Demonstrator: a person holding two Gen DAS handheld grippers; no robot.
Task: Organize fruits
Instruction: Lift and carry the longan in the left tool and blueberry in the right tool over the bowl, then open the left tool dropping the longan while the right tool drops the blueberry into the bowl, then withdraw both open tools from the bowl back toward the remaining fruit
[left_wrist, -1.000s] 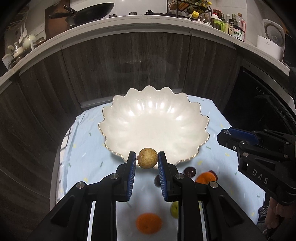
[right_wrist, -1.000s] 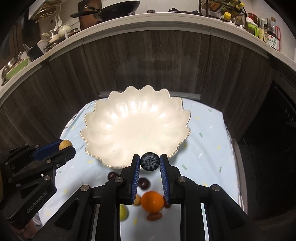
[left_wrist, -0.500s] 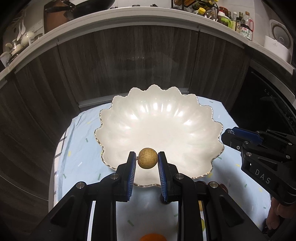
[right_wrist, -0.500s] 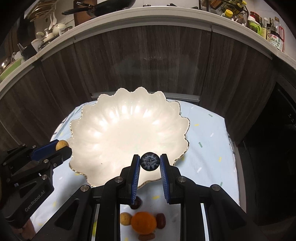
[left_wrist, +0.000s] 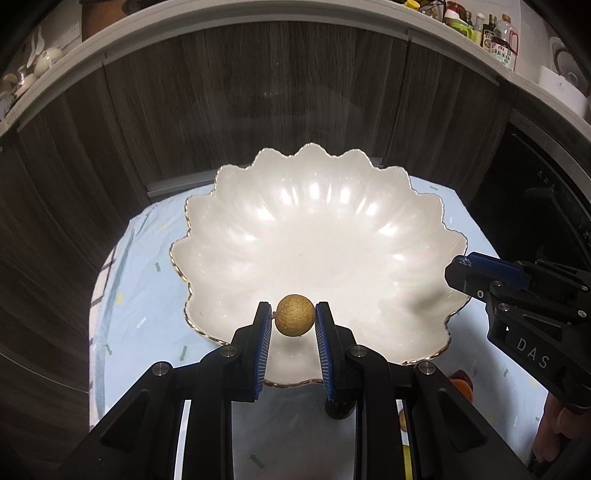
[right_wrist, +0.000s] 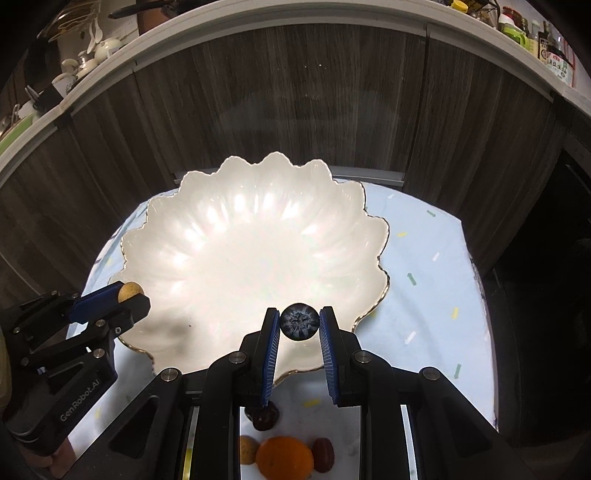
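A white scalloped bowl (left_wrist: 317, 236) with a gold rim stands empty on the light blue cloth; it also shows in the right wrist view (right_wrist: 243, 251). My left gripper (left_wrist: 294, 320) is shut on a small tan round fruit (left_wrist: 294, 319) and holds it above the bowl's near rim. My right gripper (right_wrist: 298, 322) is shut on a dark blueberry (right_wrist: 298, 321), also above the near rim. Each gripper shows from the side in the other's view: the right gripper (left_wrist: 465, 267) at the bowl's right, the left gripper (right_wrist: 129, 295) at its left.
Loose fruit lies on the cloth in front of the bowl: an orange (right_wrist: 284, 458), a dark red fruit (right_wrist: 323, 454), a yellowish one (right_wrist: 248, 448) and a dark one (right_wrist: 264, 415). Dark wooden cabinet fronts (left_wrist: 258, 103) stand right behind the table.
Both grippers have moved forward with their fruit, from the cloth in front of the bowl to above its near rim. The loose fruit has slid toward the bottom of both views.
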